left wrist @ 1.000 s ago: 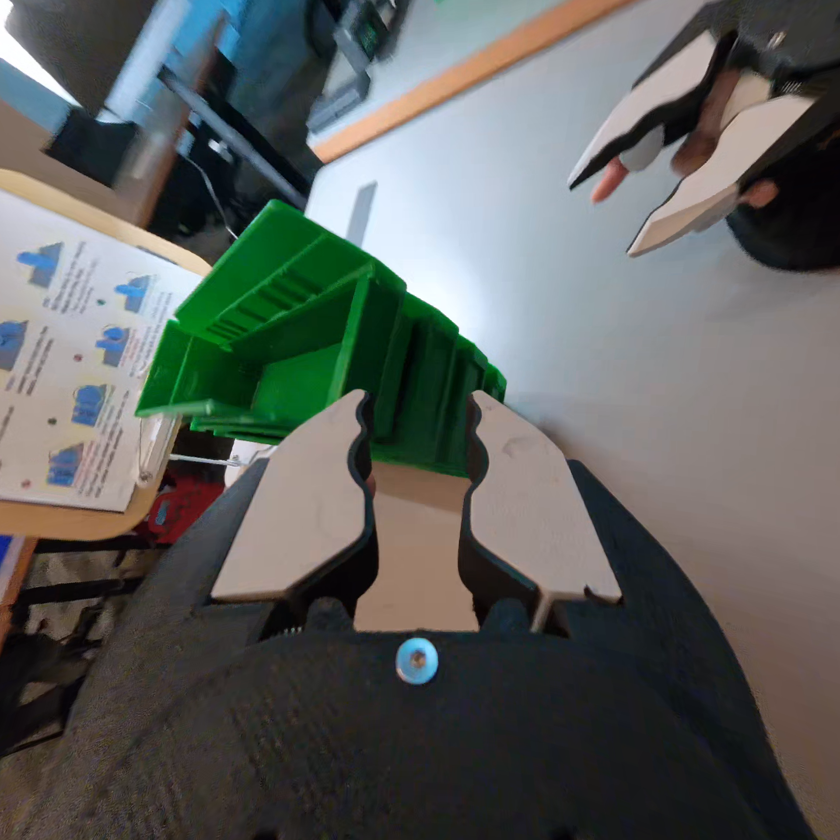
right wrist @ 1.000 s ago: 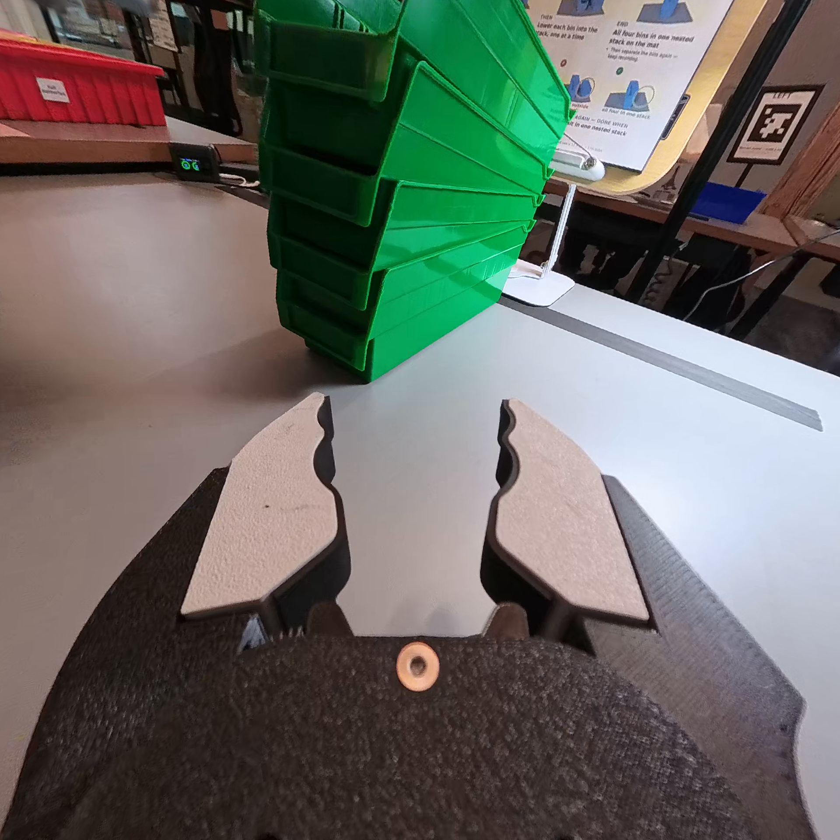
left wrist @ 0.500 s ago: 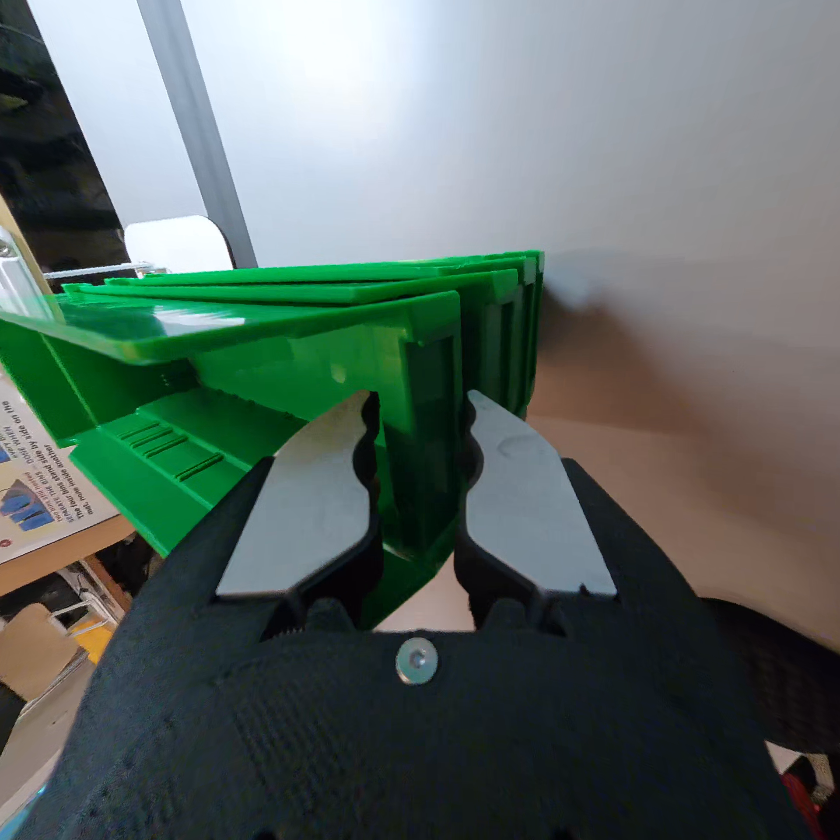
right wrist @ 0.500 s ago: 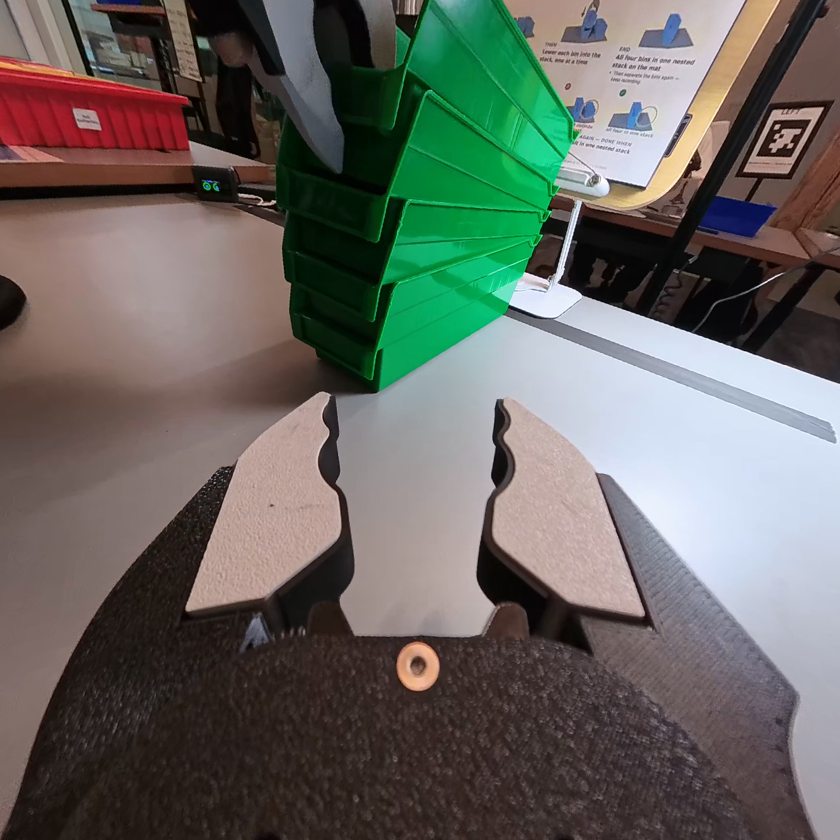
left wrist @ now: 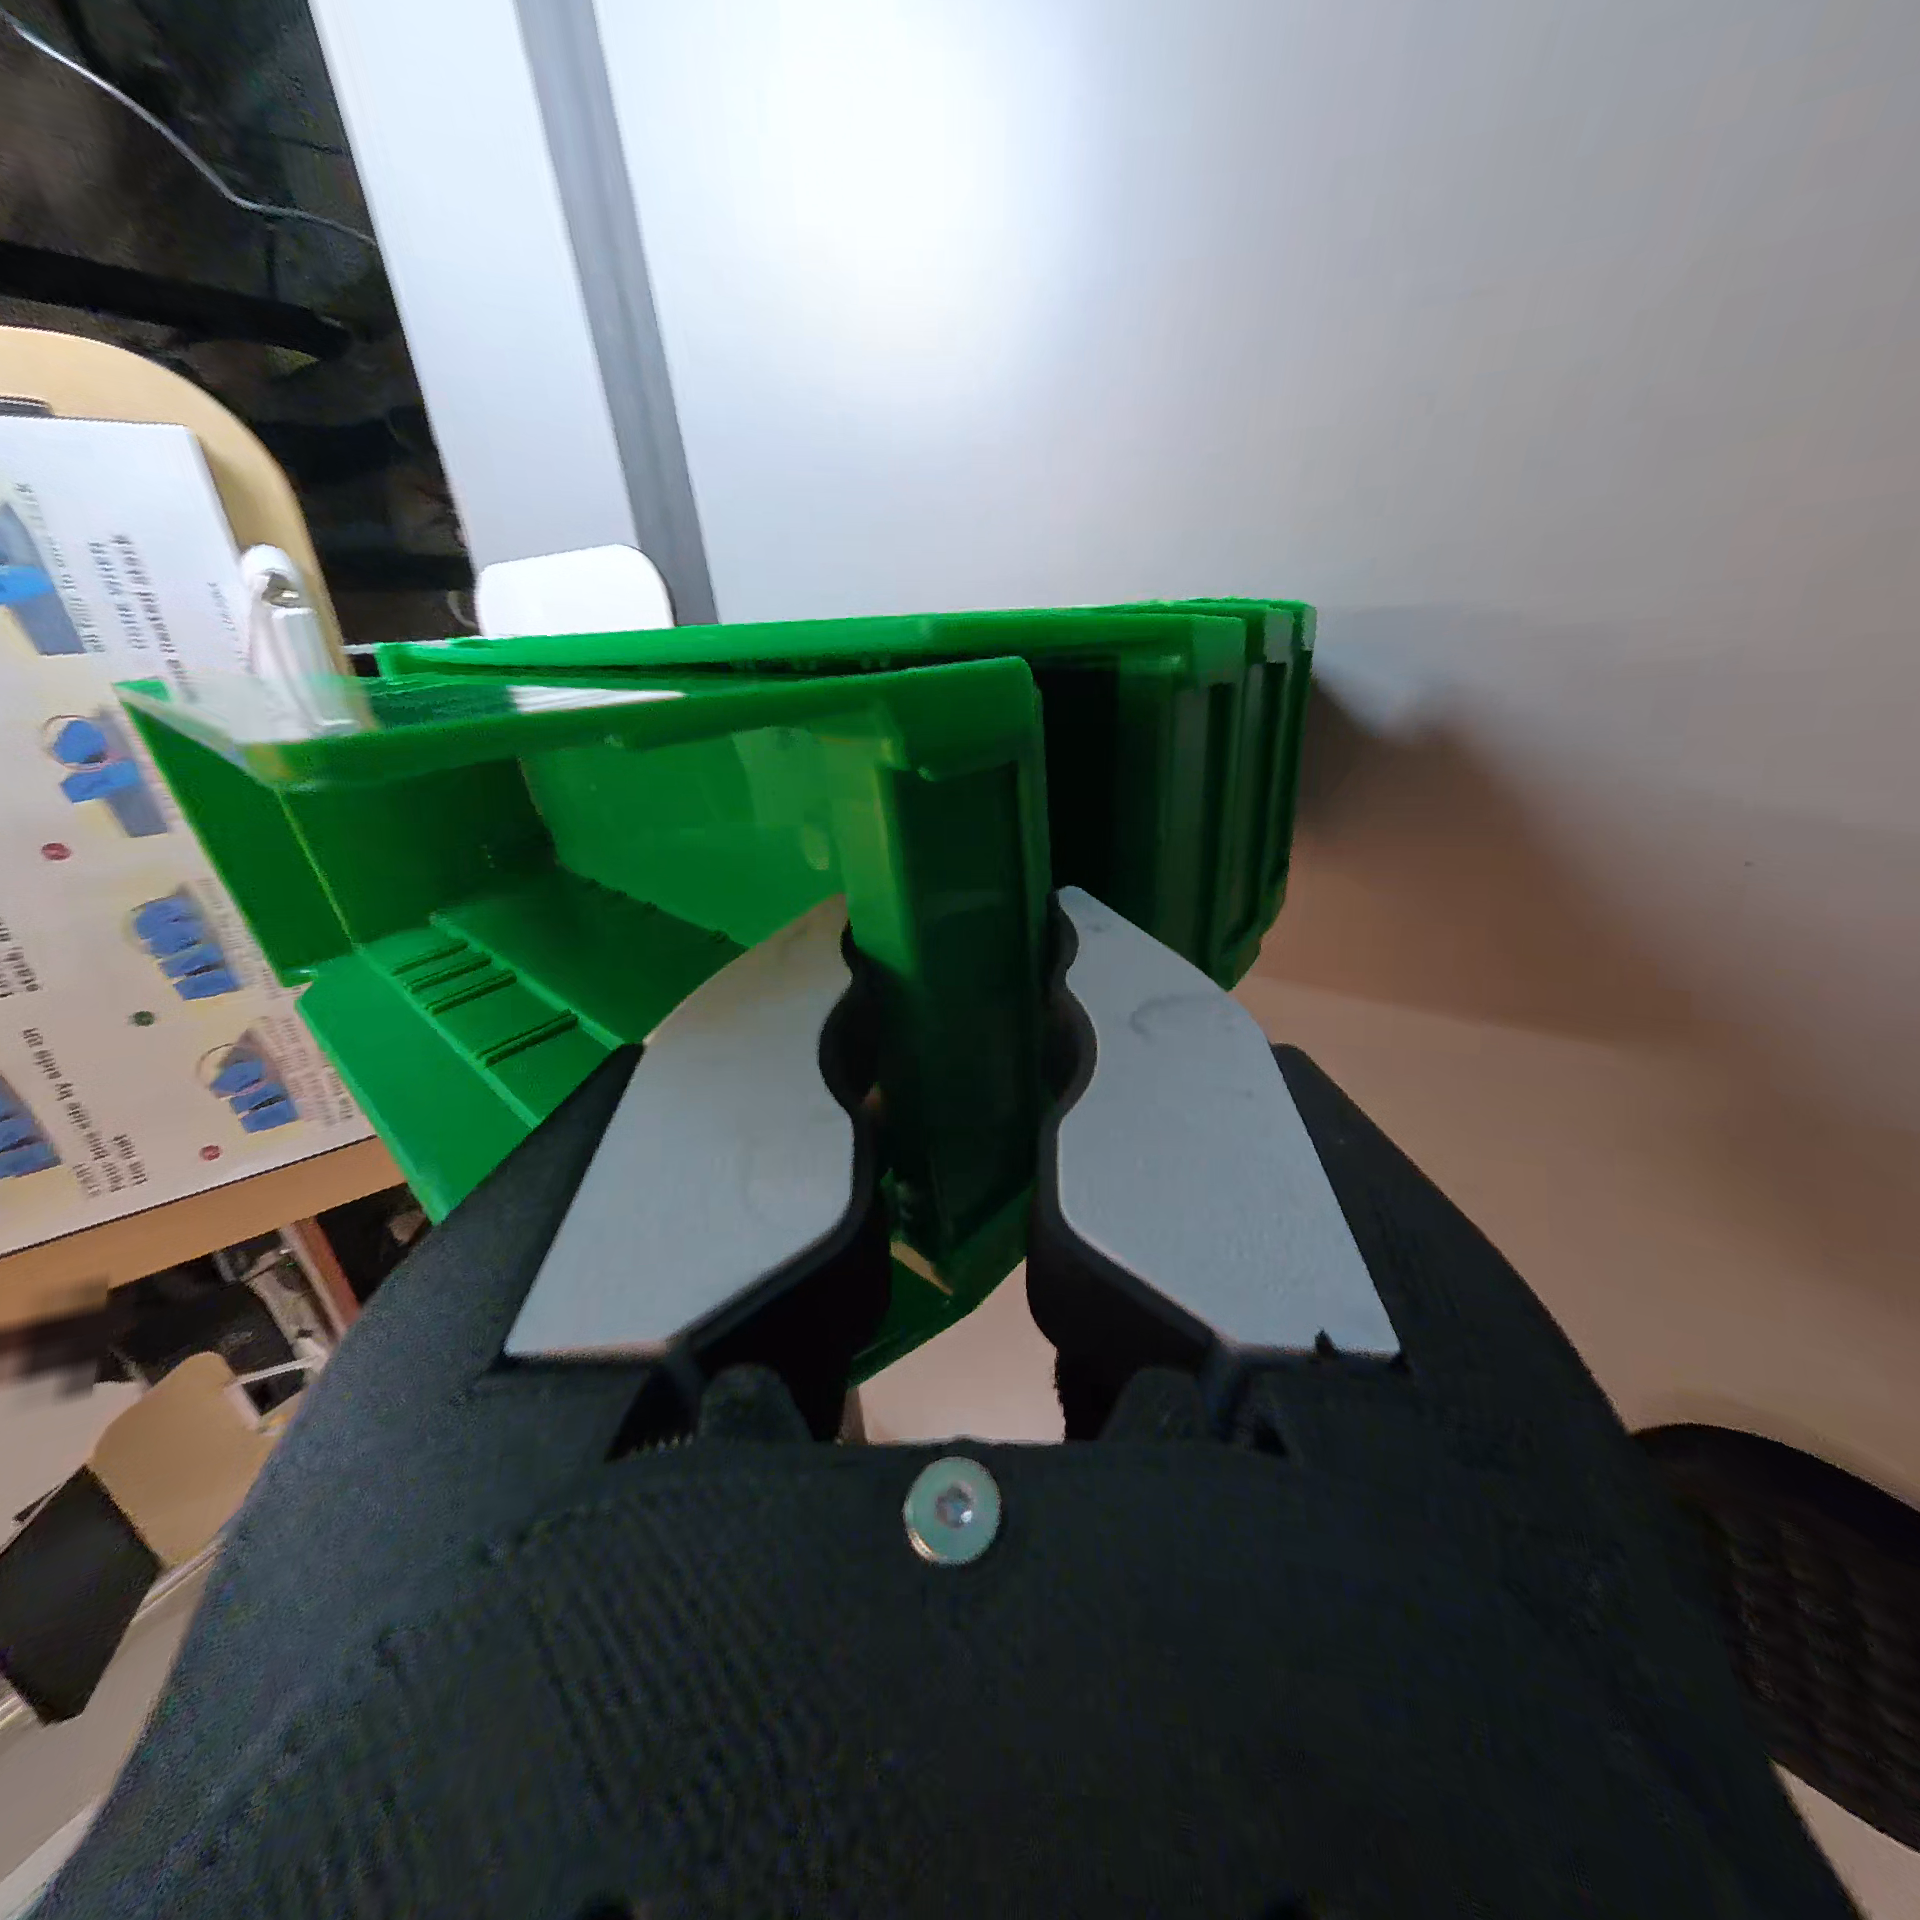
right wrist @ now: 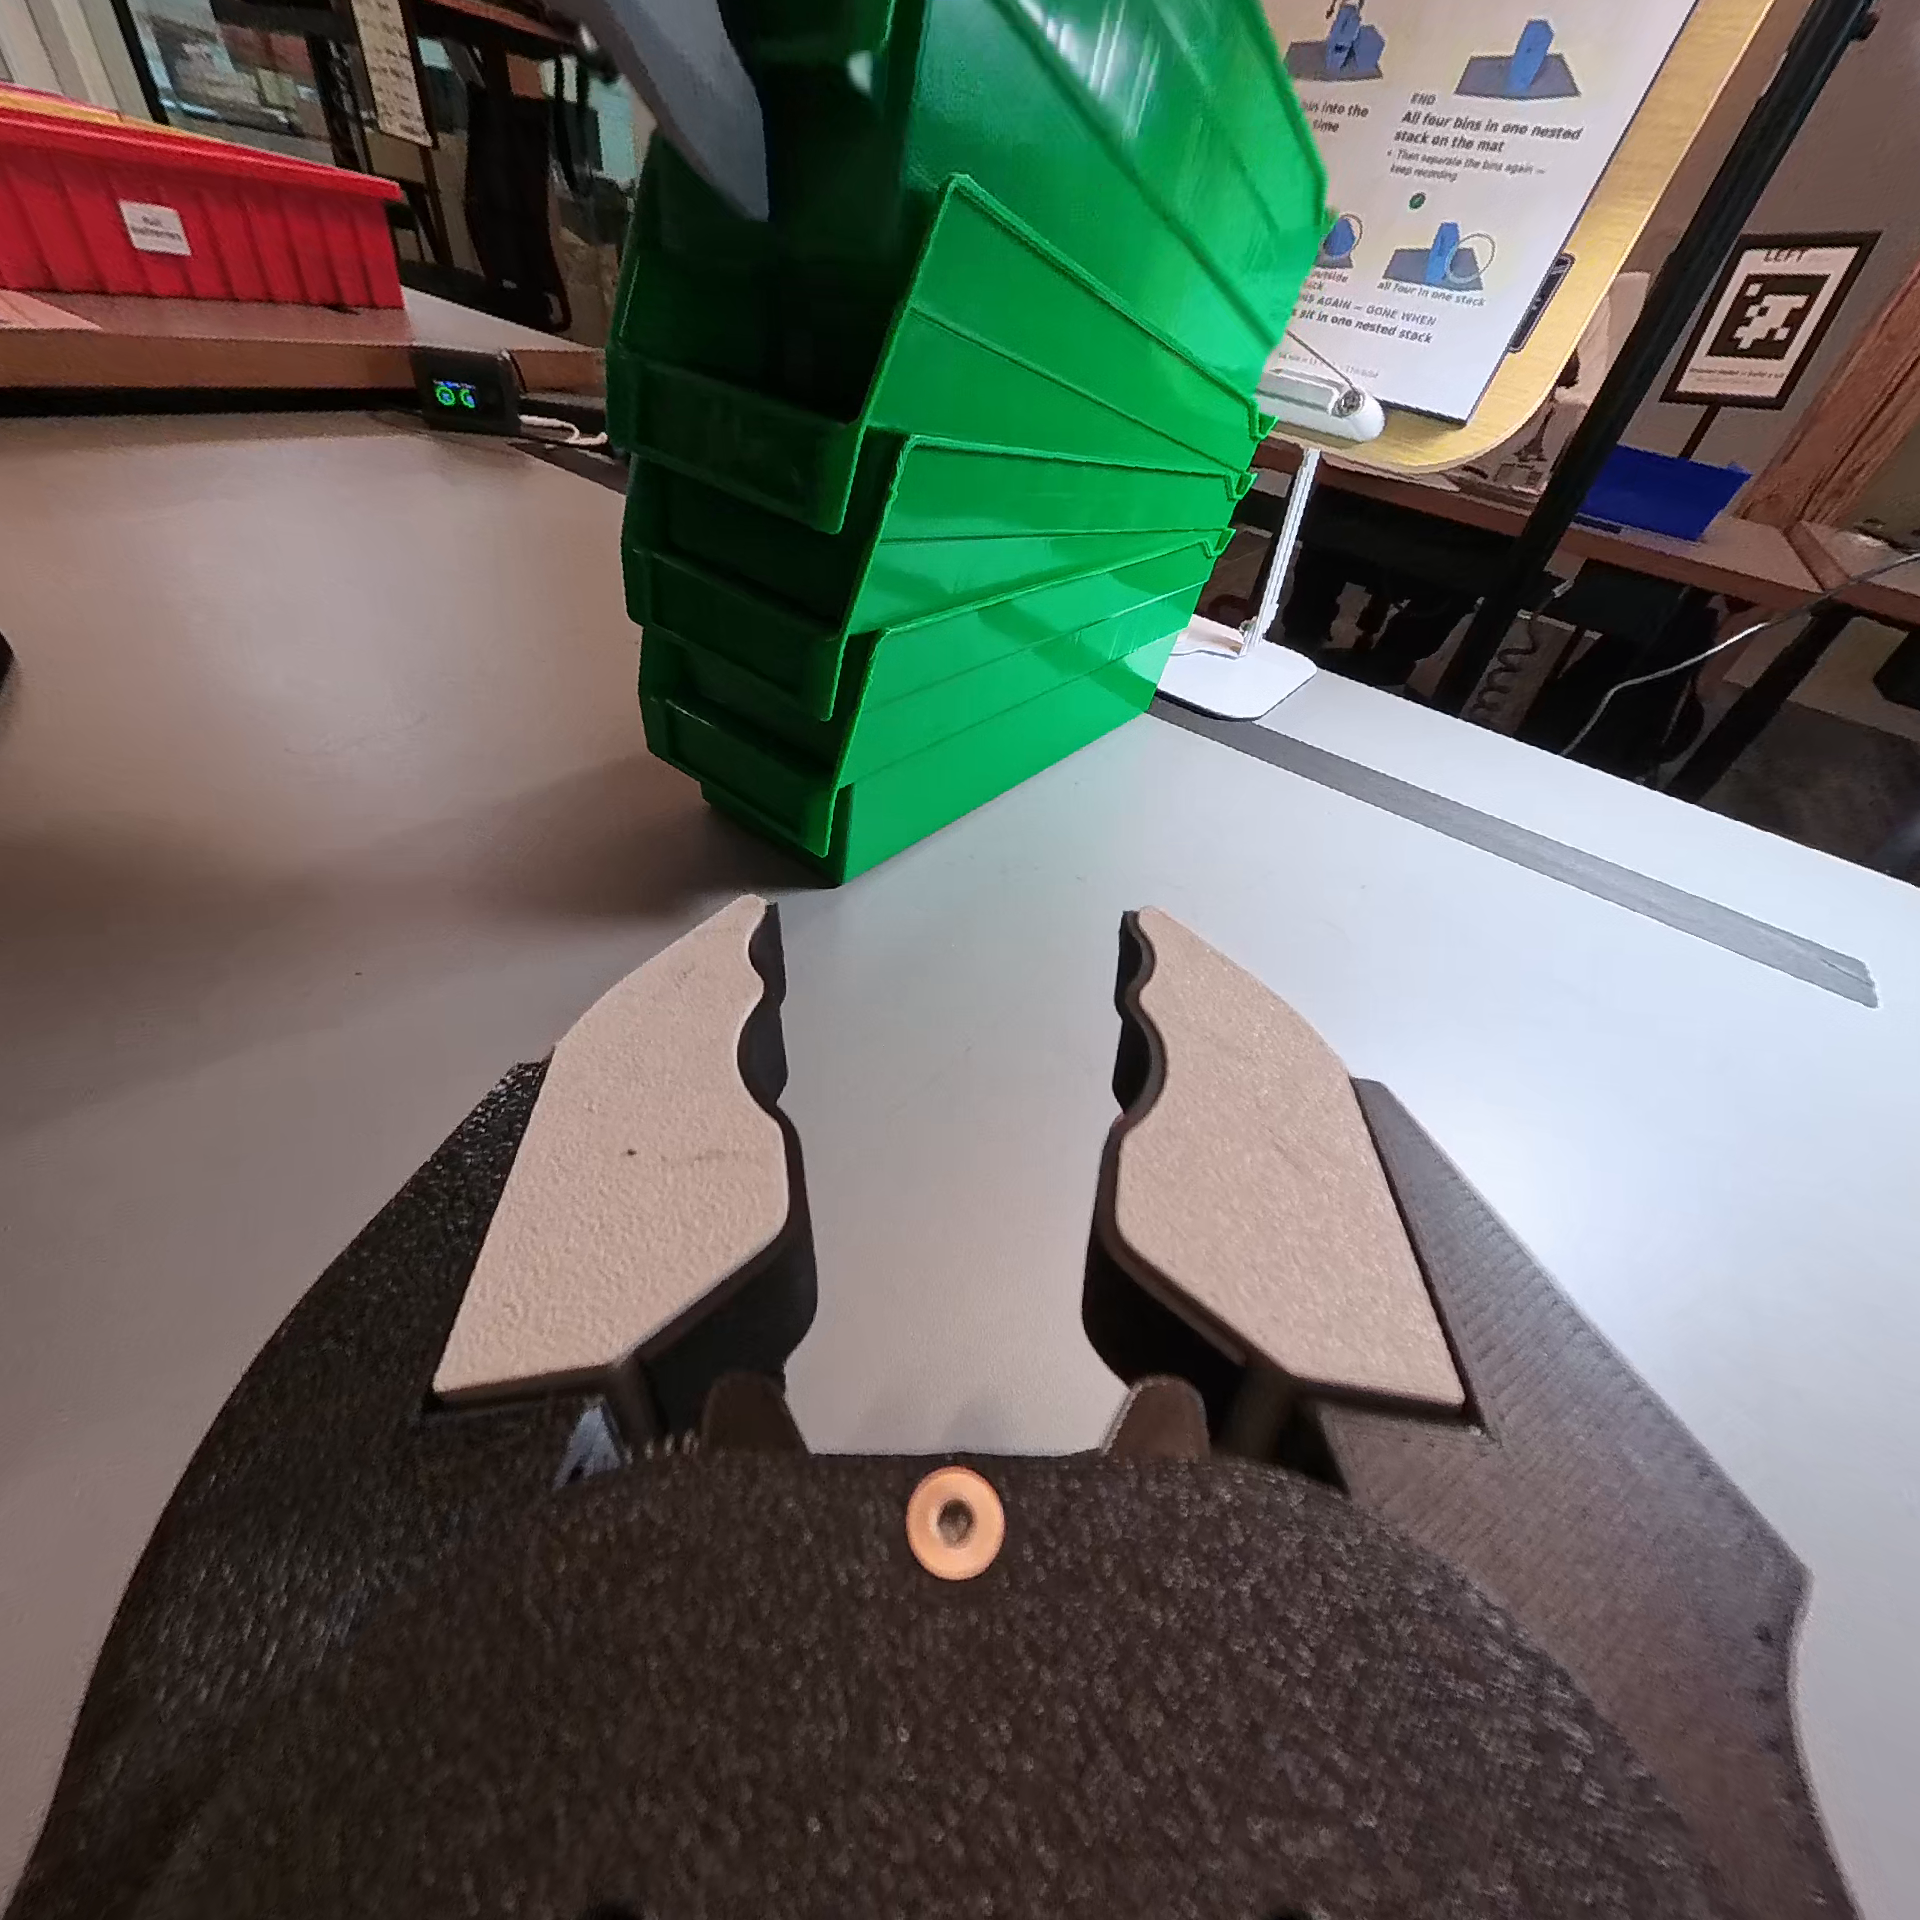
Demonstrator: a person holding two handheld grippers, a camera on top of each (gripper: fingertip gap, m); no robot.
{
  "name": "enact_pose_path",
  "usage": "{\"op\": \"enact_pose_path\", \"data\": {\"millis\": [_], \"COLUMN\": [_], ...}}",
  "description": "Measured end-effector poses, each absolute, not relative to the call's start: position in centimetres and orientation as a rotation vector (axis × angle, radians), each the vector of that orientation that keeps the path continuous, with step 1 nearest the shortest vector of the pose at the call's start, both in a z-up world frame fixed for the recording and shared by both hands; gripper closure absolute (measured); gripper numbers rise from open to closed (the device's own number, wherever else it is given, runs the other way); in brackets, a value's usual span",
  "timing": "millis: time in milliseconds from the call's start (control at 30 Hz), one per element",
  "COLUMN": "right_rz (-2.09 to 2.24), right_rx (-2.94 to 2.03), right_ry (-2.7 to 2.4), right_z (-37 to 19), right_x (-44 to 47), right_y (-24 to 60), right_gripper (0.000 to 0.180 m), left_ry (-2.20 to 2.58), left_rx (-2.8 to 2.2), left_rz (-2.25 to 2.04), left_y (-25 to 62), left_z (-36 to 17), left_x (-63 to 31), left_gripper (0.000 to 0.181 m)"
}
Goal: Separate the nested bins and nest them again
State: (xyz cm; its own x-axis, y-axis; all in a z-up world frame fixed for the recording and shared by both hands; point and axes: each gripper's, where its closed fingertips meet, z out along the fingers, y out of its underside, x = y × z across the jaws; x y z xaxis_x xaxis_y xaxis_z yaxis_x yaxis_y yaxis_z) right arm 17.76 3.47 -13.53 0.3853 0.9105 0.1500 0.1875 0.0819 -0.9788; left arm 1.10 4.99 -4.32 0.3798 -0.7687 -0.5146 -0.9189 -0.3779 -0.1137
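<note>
Left fingers: the left gripper (left wrist: 956, 1023) is closed on the front wall of the top bin (left wrist: 727, 831), one finger inside the bin and one outside, the wall running between the pads.
Thing held: the top bin is tilted, its front end raised off the bins below, its rear apparently seated in them.
Beyond the left fingers: the rest of the green stack (right wrist: 914, 582) stands on the grey table (right wrist: 312, 644), fanned open at the front, closer at the back.
Right fingers: the right gripper (right wrist: 948, 997) is open and empty, low over the table, with the stack's foot just ahead of its fingertips.
Step in hand: judged to be lifting the top bin out of the nest.
Doing it well: the pull should follow the bin's own tilt, up and forward, so the rear slides free rather than levers.
Support: the right gripper could press or pinch a lower bin's front lip, steadying the stack.
Risk: a lower bin may ride up with the top one, or the stack may tip.
Behind the stack: an instruction board (right wrist: 1475, 156) on a white stand (right wrist: 1236, 675).
</note>
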Motion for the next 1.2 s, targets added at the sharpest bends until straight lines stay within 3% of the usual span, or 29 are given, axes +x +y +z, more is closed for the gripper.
{"op": "enact_pose_path", "data": {"millis": [33, 267, 433, 967, 1200], "right_rz": [0.732, 0.729, 0.726, 0.743, 0.735], "right_rx": [-1.407, -1.403, -1.400, -1.384, -1.394], "right_ry": [-1.072, -1.065, -1.067, -1.072, -1.079], "right_z": [-13.6, -13.5, -13.5, -13.3, -13.6], "right_x": [17.7, 17.8, 17.8, 17.8, 17.7], "right_y": [3.5, 3.5, 3.5, 3.3, 3.3], "right_gripper": [0.119, 0.120, 0.120, 0.113, 0.113], "left_ry": [1.453, 1.343, 1.270, 1.214, 1.289], "left_rx": [-2.238, -2.131, -2.156, -2.312, -2.281], "left_rz": [0.560, 0.644, 0.711, 0.625, 0.662], "left_y": [5.1, 4.5, 3.4, 1.0, 0.9], "left_z": [-3.6, 2.2, 2.3, -15.0, -19.4], "left_x": [1.0, -0.7, -4.3, -11.9, -11.9], "left_gripper": [0.151, 0.152, 0.152, 0.151, 0.151]}}
